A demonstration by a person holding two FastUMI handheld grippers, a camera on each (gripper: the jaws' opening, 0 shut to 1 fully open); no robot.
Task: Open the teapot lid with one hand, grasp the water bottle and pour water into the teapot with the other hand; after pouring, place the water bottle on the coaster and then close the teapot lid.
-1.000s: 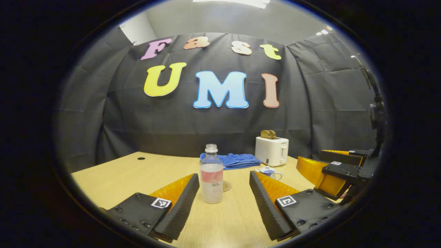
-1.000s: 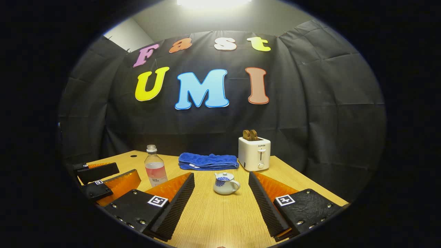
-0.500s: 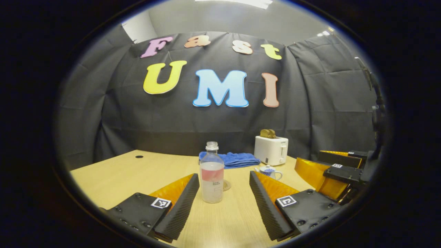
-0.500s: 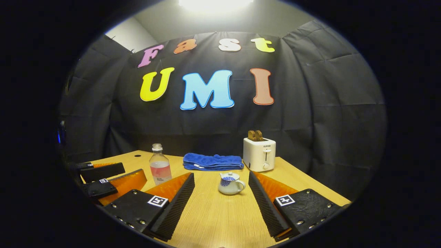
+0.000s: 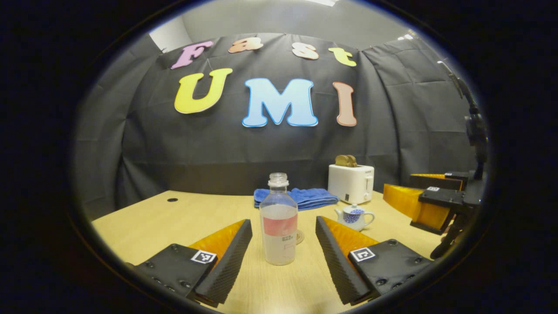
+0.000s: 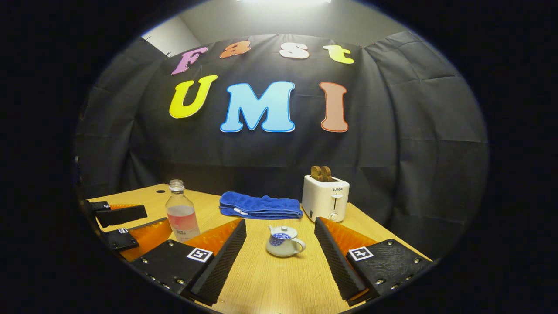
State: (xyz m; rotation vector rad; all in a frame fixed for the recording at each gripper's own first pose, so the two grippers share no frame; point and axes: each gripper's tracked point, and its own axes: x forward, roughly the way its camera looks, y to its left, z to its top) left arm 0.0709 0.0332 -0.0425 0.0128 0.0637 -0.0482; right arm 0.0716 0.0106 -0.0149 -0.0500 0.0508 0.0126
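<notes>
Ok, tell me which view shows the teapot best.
The right gripper view: the teapot sits centred between that gripper's open tongs, lid on, handle visible. In the left gripper view it appears smaller, off right, beyond the bottle.

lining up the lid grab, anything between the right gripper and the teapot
No. In the right gripper view, only bare table lies between the open right gripper and the teapot.

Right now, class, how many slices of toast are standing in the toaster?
2. Both stand upright side by side in the slots of the white toaster, at the back of the table right of the blue towel: the toast. Their lower parts are hidden inside.
</notes>
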